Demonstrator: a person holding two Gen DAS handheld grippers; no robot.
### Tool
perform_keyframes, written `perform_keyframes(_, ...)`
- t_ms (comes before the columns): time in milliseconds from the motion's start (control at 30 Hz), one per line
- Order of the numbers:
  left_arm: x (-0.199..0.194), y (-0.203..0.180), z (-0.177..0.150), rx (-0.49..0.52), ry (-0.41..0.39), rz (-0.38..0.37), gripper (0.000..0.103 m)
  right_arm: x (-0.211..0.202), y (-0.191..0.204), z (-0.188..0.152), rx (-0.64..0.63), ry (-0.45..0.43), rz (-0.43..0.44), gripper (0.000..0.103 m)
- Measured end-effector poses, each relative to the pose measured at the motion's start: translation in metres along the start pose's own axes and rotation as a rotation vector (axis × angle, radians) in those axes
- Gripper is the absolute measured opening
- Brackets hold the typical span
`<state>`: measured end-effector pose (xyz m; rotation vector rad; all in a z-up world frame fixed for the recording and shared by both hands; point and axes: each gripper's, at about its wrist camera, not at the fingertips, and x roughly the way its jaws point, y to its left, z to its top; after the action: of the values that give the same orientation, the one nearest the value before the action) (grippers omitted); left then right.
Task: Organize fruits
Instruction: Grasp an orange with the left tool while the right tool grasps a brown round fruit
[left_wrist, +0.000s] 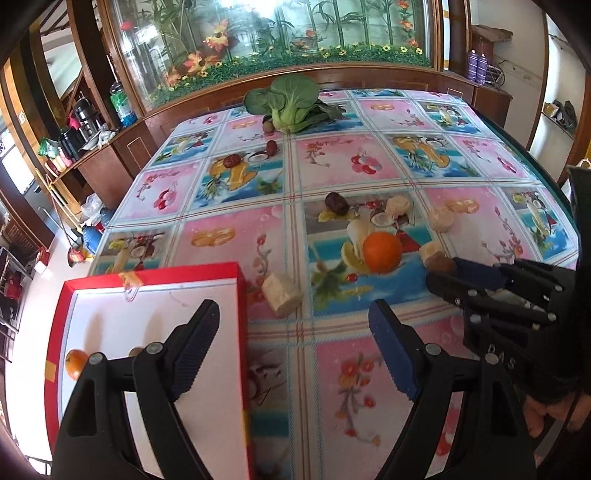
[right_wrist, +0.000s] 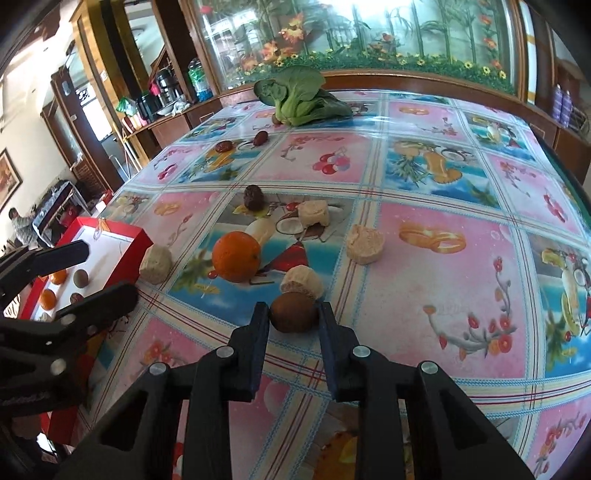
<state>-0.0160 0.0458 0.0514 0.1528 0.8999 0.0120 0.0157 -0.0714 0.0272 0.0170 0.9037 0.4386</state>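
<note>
My right gripper (right_wrist: 291, 315) is shut on a brown kiwi (right_wrist: 293, 312) that rests on the tablecloth; it also shows in the left wrist view (left_wrist: 447, 271). An orange (right_wrist: 236, 256) lies just left of it, seen too in the left wrist view (left_wrist: 382, 252). My left gripper (left_wrist: 295, 332) is open and empty, over the right edge of a red box (left_wrist: 242, 332) with a white inside. The box (right_wrist: 125, 236) holds small oranges (right_wrist: 48, 298), a kiwi (right_wrist: 80, 277) and a dark date (right_wrist: 75, 297). Dark dates (right_wrist: 254, 197) lie farther back.
Several beige pastries (right_wrist: 365, 240) sit around the orange, one (left_wrist: 281, 295) beside the box. A bok choy (right_wrist: 299, 98) lies at the table's far edge, with dates (right_wrist: 260, 137) near it. Wooden cabinets and a glass panel stand behind the table.
</note>
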Motion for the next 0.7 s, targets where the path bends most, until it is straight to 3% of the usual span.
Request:
perform_keyframes(200,0.012,-0.020,0.013,0.047,-0.020,-0.047,0.084,-0.023,-0.028,0.006,0.135,-0.070,0.026,0.026)
perform_keyframes(400,0.039,-0.032,0.018,0.065,0.038,-0.052,0.083,-0.040,-0.056,0.007,0.276,-0.133,0.021,0.026)
perform_keyframes(700,0.057,-0.041,0.029,0.054,0.033,-0.094,0.083,-0.041,-0.057,0.008,0.295,-0.136,0.026,0.026)
